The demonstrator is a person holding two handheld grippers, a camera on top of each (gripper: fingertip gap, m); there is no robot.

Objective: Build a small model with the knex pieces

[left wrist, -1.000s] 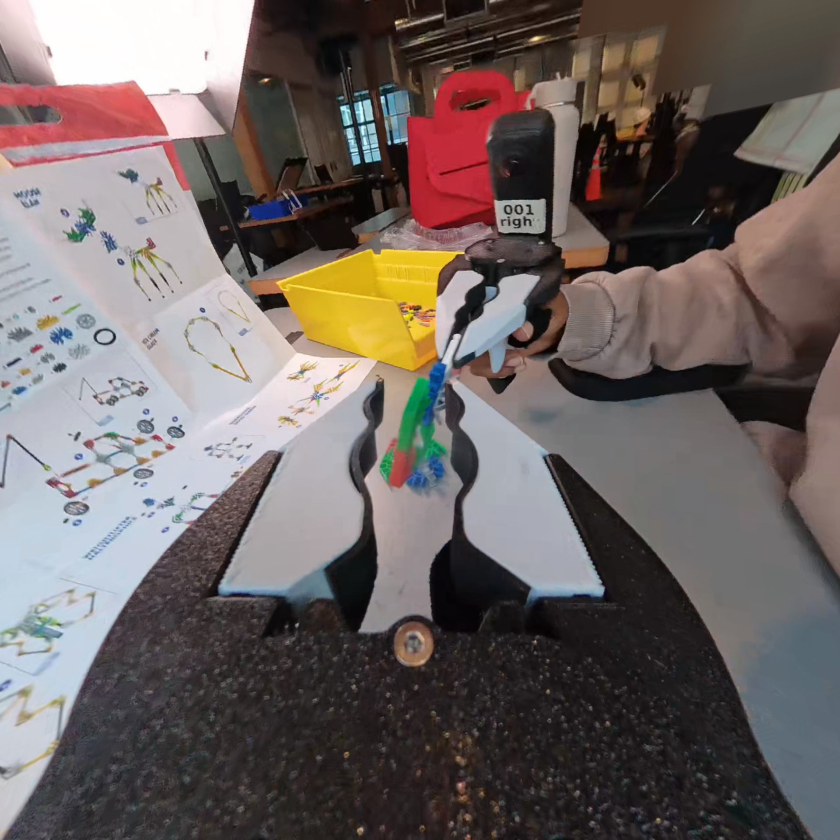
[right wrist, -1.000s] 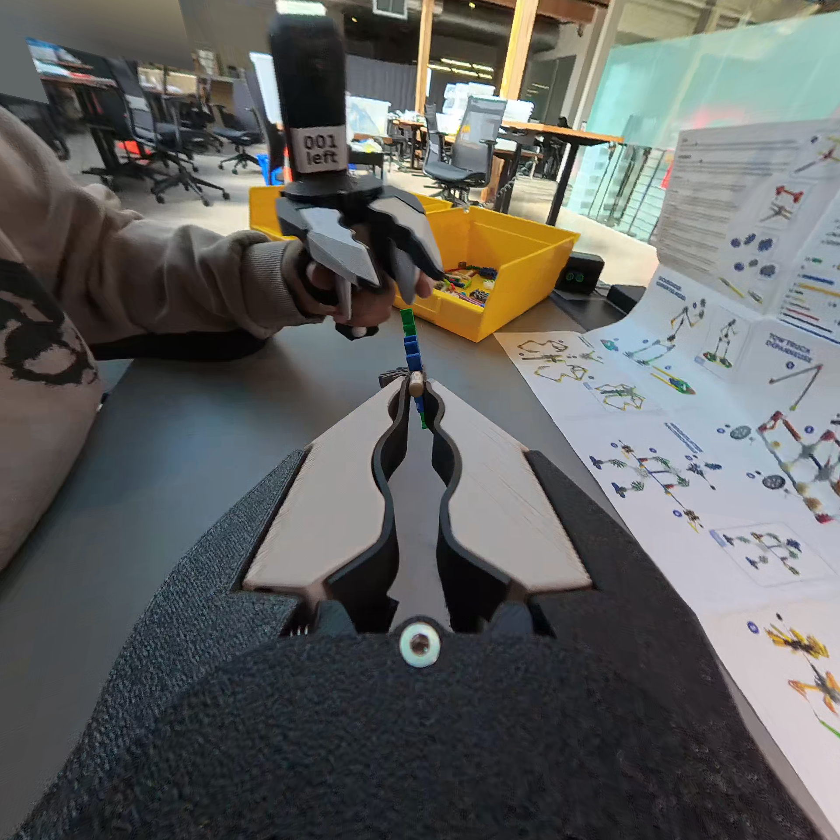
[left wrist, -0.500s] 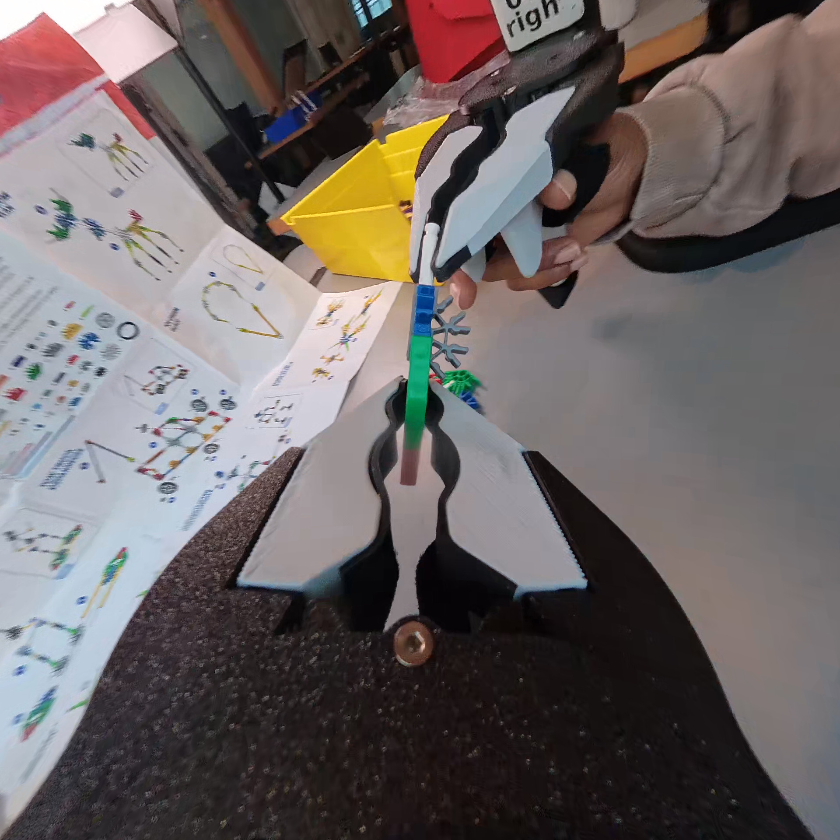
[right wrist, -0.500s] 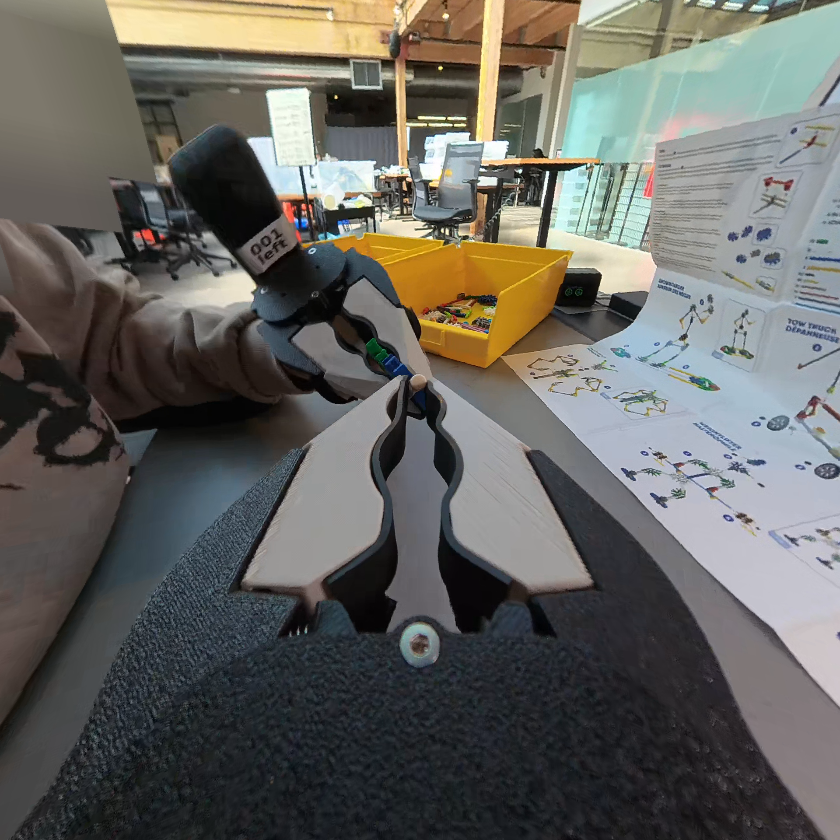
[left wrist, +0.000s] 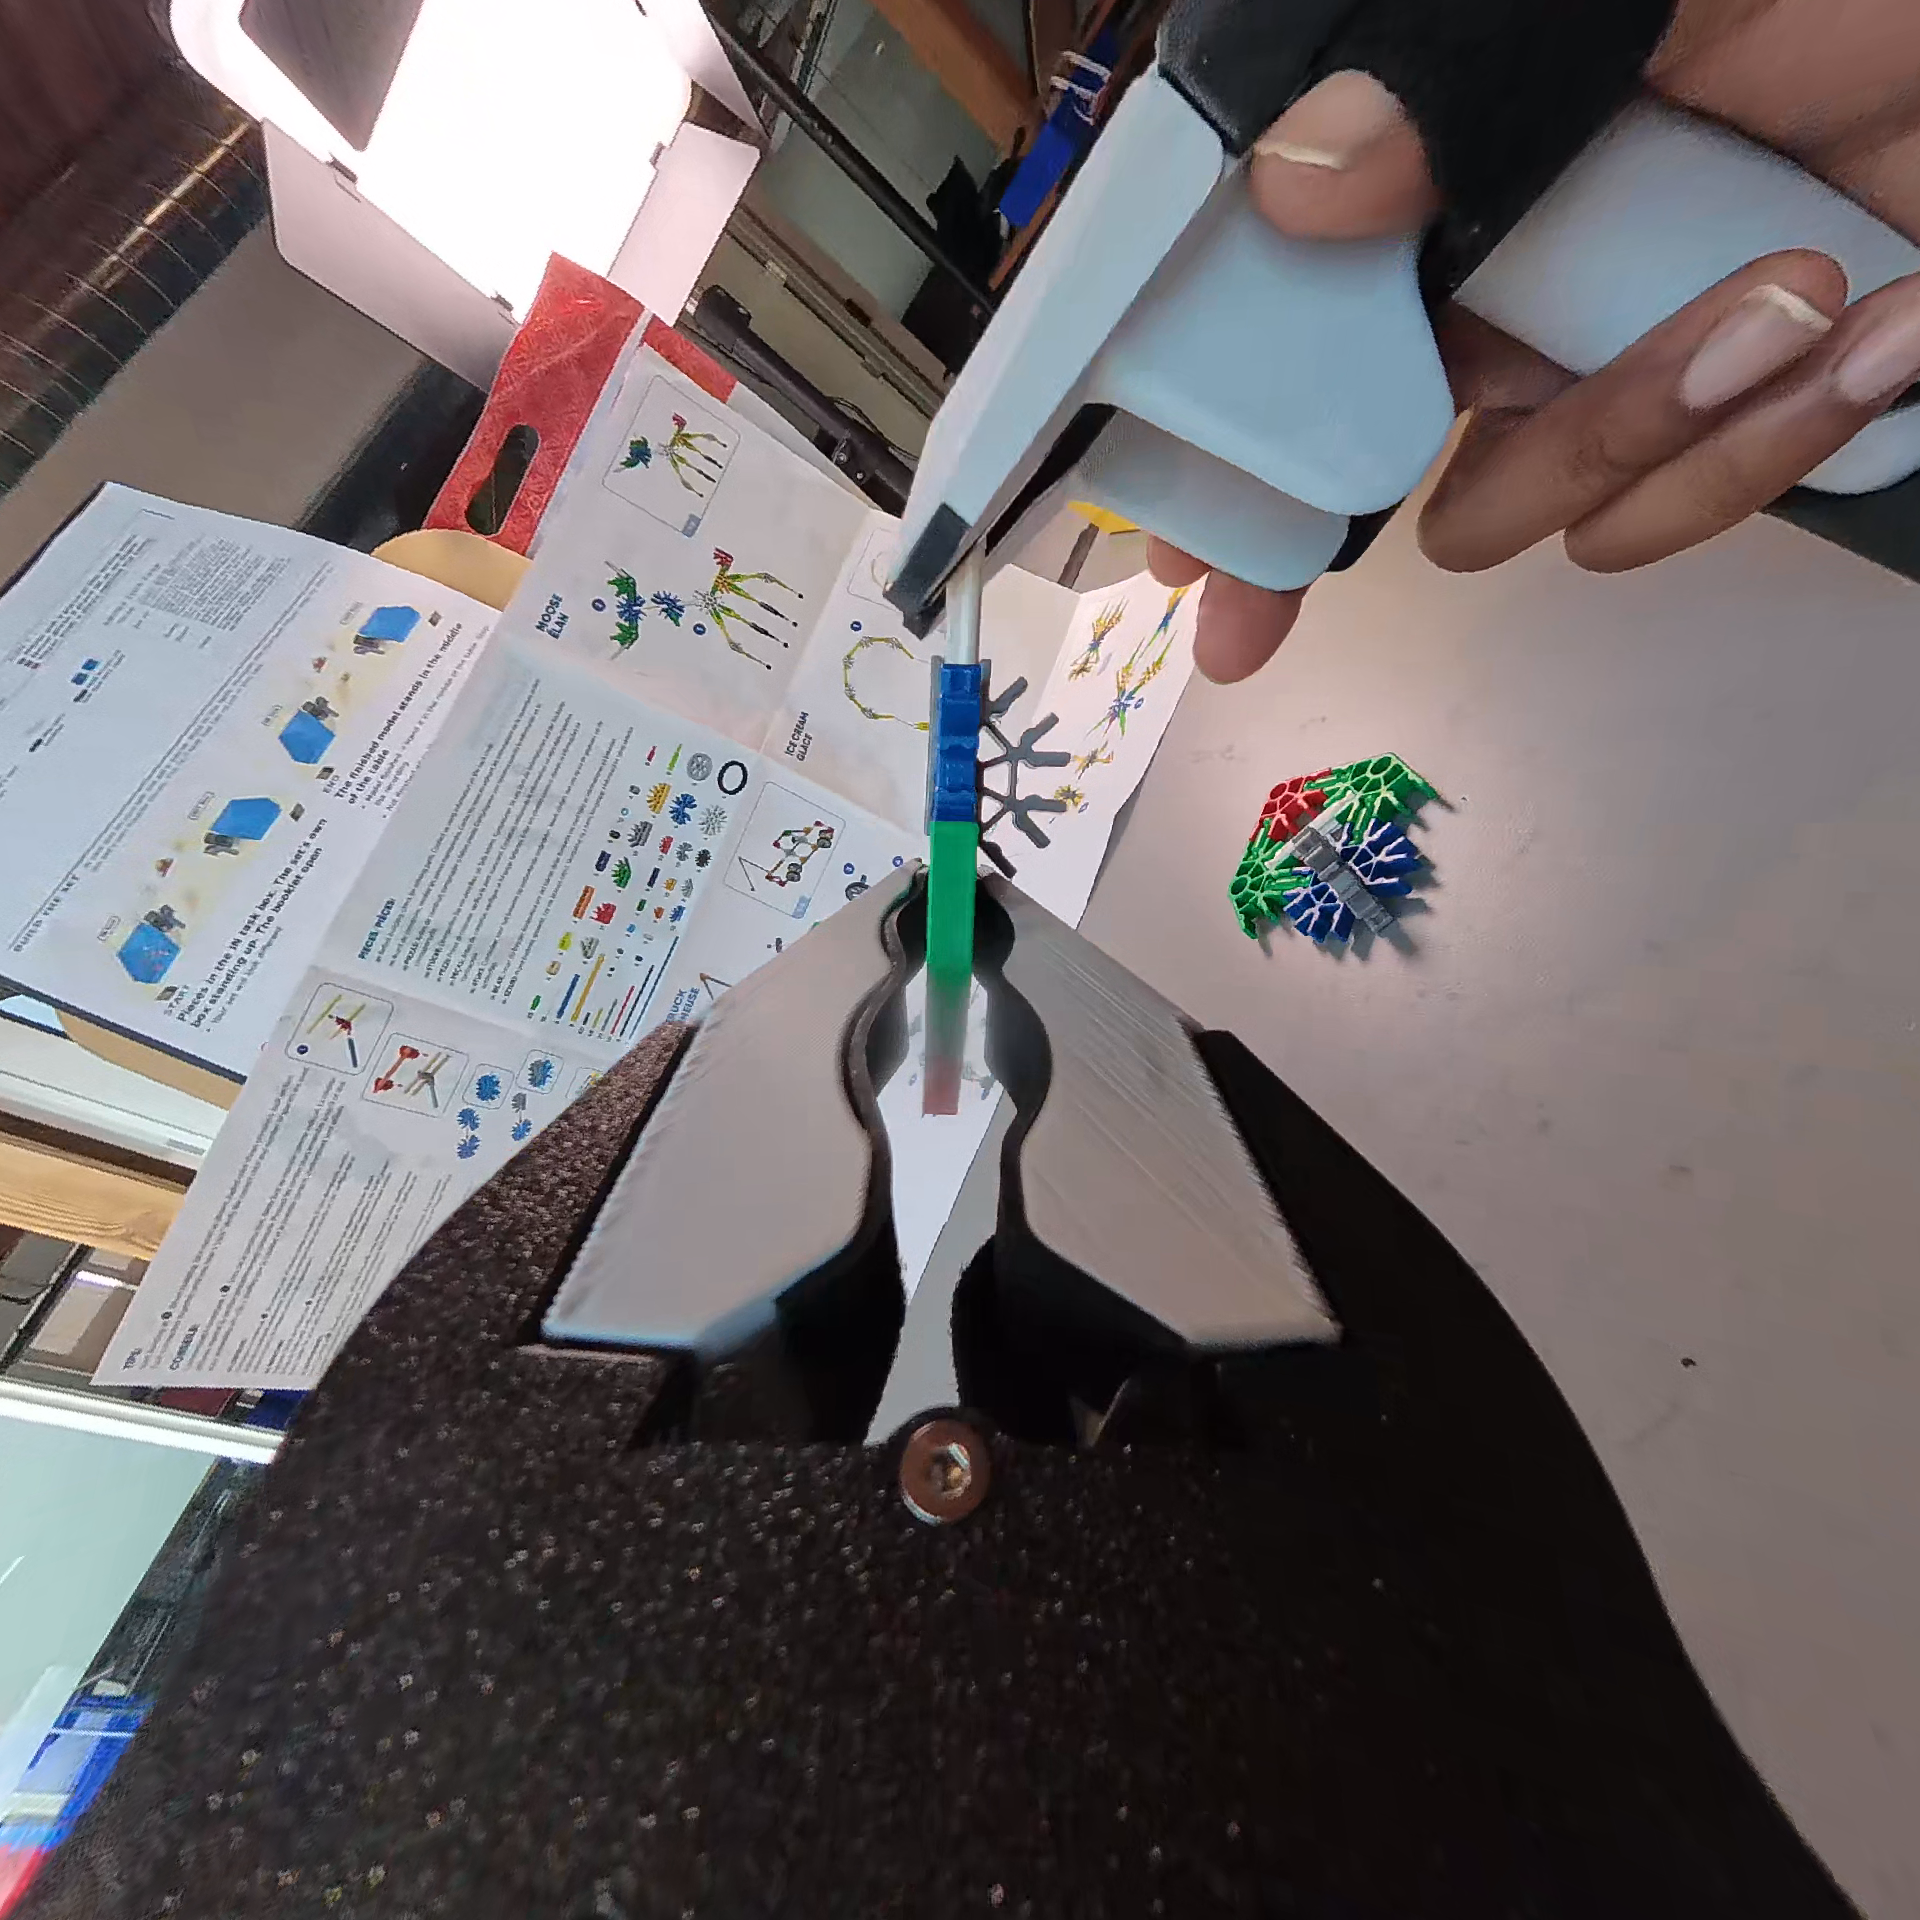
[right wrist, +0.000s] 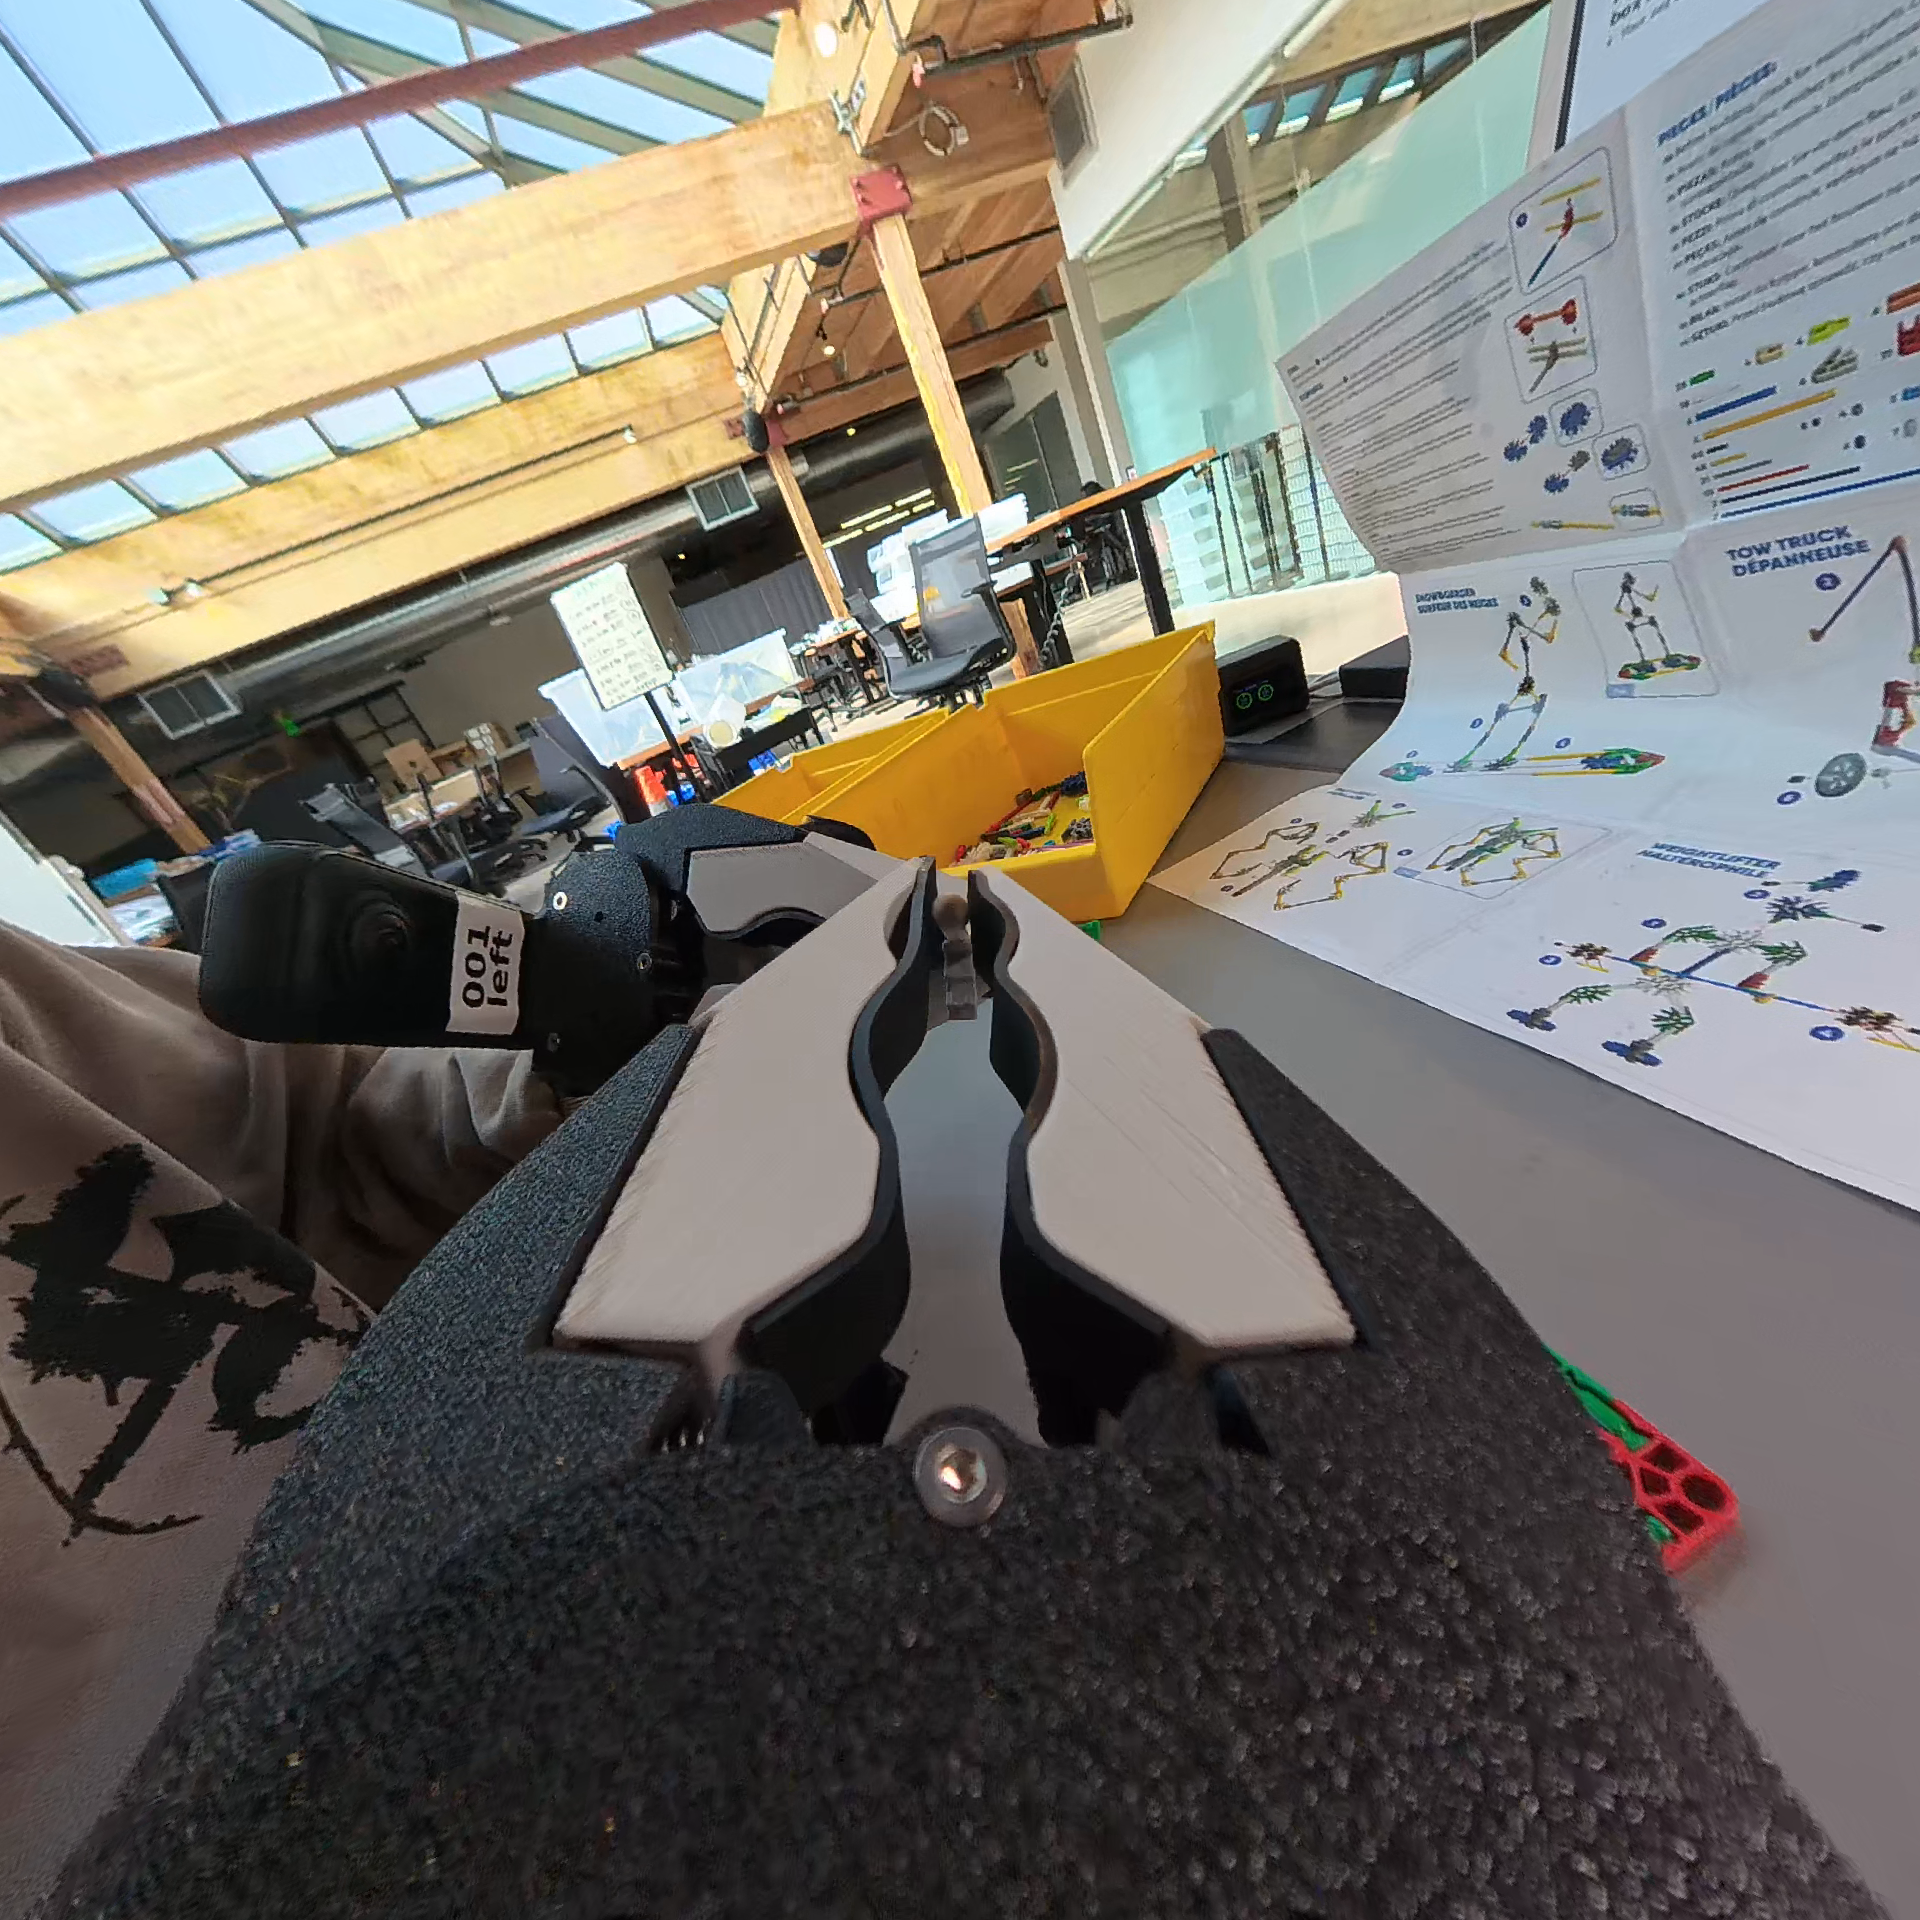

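My left gripper (left wrist: 951,899) is clamped on a green rod (left wrist: 952,925) of a small toy assembly; the rod runs back between my 2 fingers and ends in a blurred reddish tip. Ahead of the fingertips the green rod joins a blue connector (left wrist: 956,743), and a grey snowflake-shaped connector (left wrist: 1023,774) sticks out to its right. A thin white rod (left wrist: 966,618) leaves the far end of the blue piece and goes straight into my right gripper (left wrist: 940,597), whose tips are pinched tight on it. My right hand (left wrist: 1621,416) wraps that gripper's handle, with the fingers close to the lens.

From the right wrist view, the right gripper (right wrist: 951,899) shows its tips nearly together around the round pale end of the white rod (right wrist: 948,914), with a grey piece (right wrist: 961,982) just behind it between the fingers. The left gripper (right wrist: 727,904) lies on the left, its black handle pointing left over my beige sleeve (right wrist: 343,1122).

On the grey table (left wrist: 1558,1091), to the right of the held assembly and well apart from it, lies a flat cluster of green, red, blue and grey connectors (left wrist: 1330,847). A large folded instruction sheet (left wrist: 436,883) spreads over the left side. Farther off stands a yellow bin (right wrist: 1039,769) with mixed small parts inside
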